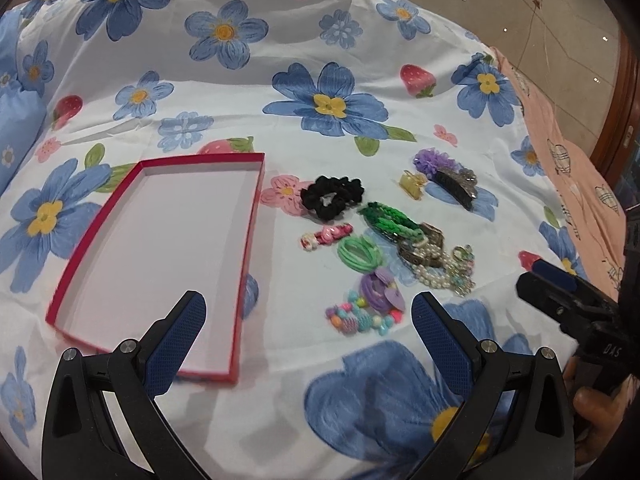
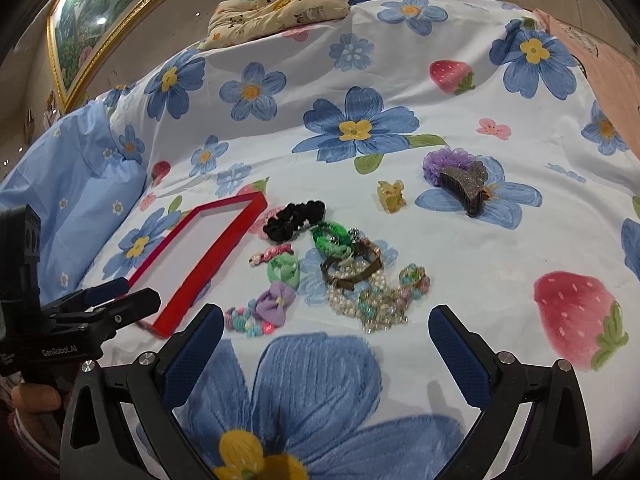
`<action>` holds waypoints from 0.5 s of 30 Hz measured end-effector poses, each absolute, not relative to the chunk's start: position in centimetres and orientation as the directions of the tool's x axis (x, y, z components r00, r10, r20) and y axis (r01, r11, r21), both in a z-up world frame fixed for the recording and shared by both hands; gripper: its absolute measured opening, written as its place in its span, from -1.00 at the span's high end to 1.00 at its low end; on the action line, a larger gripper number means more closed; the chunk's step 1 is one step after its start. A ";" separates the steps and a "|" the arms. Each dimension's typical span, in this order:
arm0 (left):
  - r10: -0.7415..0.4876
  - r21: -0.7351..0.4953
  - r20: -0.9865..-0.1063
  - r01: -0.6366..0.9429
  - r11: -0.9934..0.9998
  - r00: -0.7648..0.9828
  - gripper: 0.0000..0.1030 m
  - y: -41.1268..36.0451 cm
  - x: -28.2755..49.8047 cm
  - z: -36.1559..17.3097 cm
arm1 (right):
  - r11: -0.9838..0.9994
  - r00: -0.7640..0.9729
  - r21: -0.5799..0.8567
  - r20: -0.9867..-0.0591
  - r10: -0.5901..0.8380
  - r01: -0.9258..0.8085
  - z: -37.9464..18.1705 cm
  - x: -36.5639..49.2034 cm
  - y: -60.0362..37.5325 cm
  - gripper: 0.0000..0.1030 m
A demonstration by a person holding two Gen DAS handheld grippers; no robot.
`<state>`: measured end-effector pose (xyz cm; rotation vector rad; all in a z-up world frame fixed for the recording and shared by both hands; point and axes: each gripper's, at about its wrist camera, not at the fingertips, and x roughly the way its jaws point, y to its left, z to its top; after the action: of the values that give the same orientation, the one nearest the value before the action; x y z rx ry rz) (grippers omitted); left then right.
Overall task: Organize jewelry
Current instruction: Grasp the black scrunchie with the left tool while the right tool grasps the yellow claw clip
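A shallow red box (image 1: 256, 196) with a white floor lies empty on the flowered bedsheet; it also shows in the right wrist view (image 2: 208, 256). Right of it lies a cluster of jewelry and hair pieces: a black scrunchie (image 1: 332, 196), a green braided band (image 1: 388, 220), green hair ties (image 1: 358, 254), pearl beads (image 1: 436, 272), a purple bow with coloured beads (image 1: 376, 304) and a pink clip (image 1: 328, 236). My left gripper (image 1: 308, 316) is open above the sheet, just before the box and cluster. My right gripper (image 2: 326, 328) is open, just before the pearl beads (image 2: 352, 292).
A yellow claw clip (image 1: 412, 184), a dark glitter claw clip (image 1: 456, 186) and a purple scrunchie (image 1: 430, 160) lie farther right. A patterned pillow (image 2: 280, 0) sits at the bed's far end. A pink blanket (image 1: 576, 168) covers the right edge.
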<state>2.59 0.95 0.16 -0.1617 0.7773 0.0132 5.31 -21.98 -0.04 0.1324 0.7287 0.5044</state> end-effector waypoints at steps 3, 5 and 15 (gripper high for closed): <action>-0.044 -0.124 -0.708 -0.062 0.990 0.705 -0.94 1.3 4.3 0.5 | 0.872 0.627 0.296 -0.607 0.487 -0.391 0.1 6.7 -22.1 -0.98; -0.037 -0.106 -0.713 -0.055 0.993 0.700 -0.94 1.4 5.3 0.6 | 0.866 0.616 0.313 -0.611 0.498 -0.389 0.1 7.8 -22.2 -0.92; -0.066 -0.088 -0.765 -0.003 0.996 0.641 -0.77 1.8 12.4 0.0 | 0.878 0.579 0.289 -0.665 0.471 -0.383 0.4 14.9 -20.9 -0.58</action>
<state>12.40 1.79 0.01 -0.0836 0.8743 -0.0359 14.90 -20.95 0.44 0.1179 0.8121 0.5005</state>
